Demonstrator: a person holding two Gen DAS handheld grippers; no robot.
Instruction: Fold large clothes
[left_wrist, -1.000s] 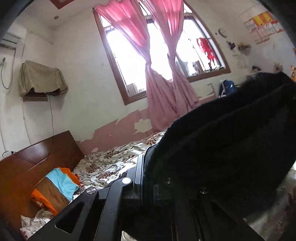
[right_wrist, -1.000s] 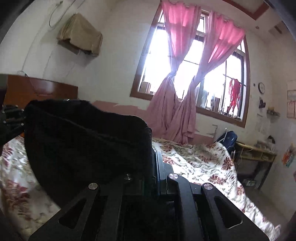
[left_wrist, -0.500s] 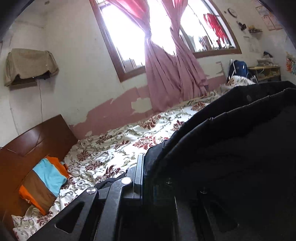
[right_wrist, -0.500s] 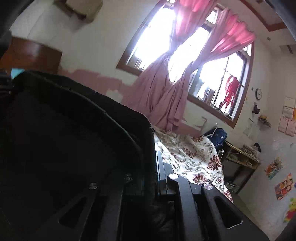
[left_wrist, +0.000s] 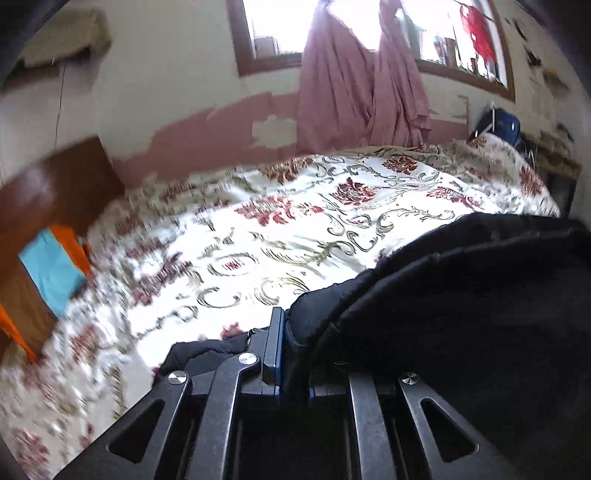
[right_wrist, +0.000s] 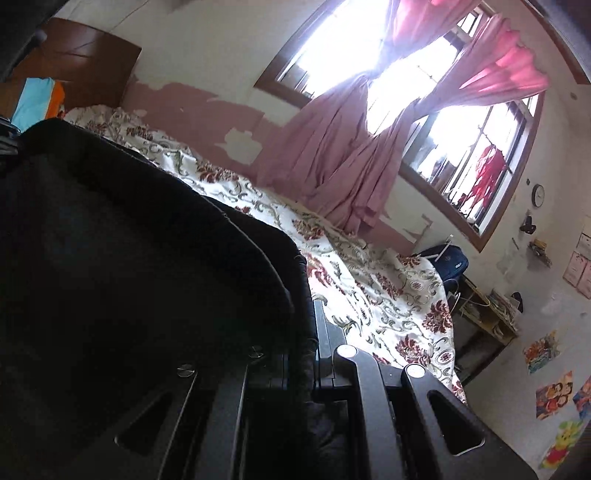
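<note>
Black garment (left_wrist: 461, 295) pinched between left fingers (left_wrist: 275, 347), likewise right fingers (right_wrist: 321, 332); floral bedspread (left_wrist: 295, 229) beneath.

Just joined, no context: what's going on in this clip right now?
A person holds a tool in each hand, and both are clamped on one large black fleecy garment. The left tool pinches its edge, and the right tool grips another part. The garment is stretched between them over the bed with the white and red floral cover. The fold isn't laid down yet.
</note>
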